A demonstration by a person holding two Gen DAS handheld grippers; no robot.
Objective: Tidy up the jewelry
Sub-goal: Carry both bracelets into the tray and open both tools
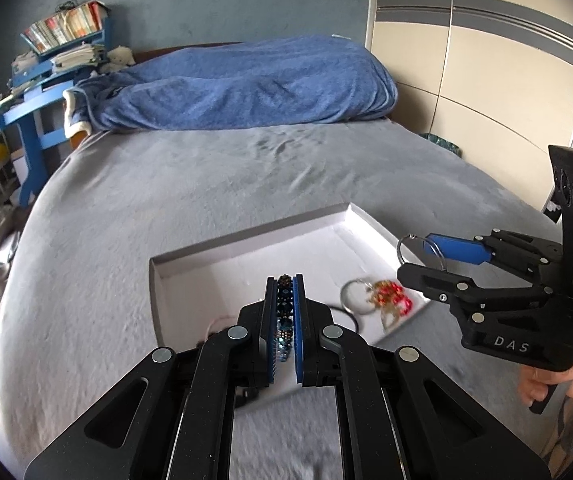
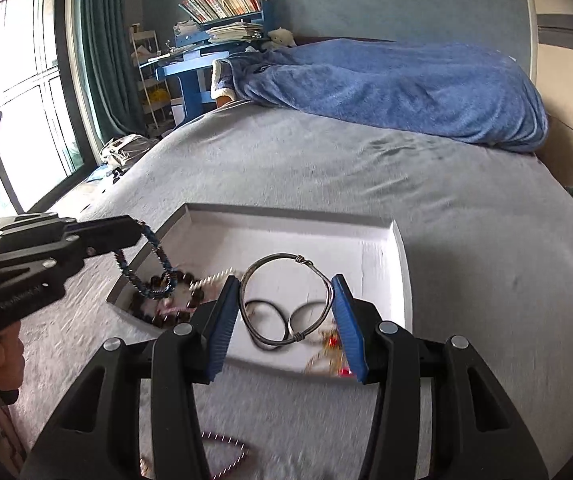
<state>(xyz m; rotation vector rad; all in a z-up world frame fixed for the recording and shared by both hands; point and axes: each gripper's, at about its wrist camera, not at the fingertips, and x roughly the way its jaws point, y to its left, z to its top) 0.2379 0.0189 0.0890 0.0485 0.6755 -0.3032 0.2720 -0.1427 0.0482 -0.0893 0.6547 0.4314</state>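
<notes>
A shallow white box (image 1: 246,240) (image 2: 378,248) lies on the grey bed. My left gripper (image 1: 285,280) (image 2: 138,226) is shut on a dark blue beaded bracelet (image 1: 285,312) (image 2: 158,264), which hangs over the box's left side. My right gripper (image 2: 286,284) (image 1: 410,254) grips a silver wire bangle (image 2: 286,304) (image 1: 418,246) between its blue pads, above the box. In the box lie a red and gold piece (image 1: 390,298) (image 2: 334,344), a silver ring (image 1: 356,298), a black band (image 2: 262,316) and dark beads (image 2: 166,312).
A twisted pink-and-silver bracelet (image 2: 226,456) lies on the grey bed cover in front of the box. A blue blanket (image 1: 238,84) is heaped at the bed's far end. A wardrobe (image 1: 486,60) stands at the right, a blue desk with books (image 1: 54,60) at the left.
</notes>
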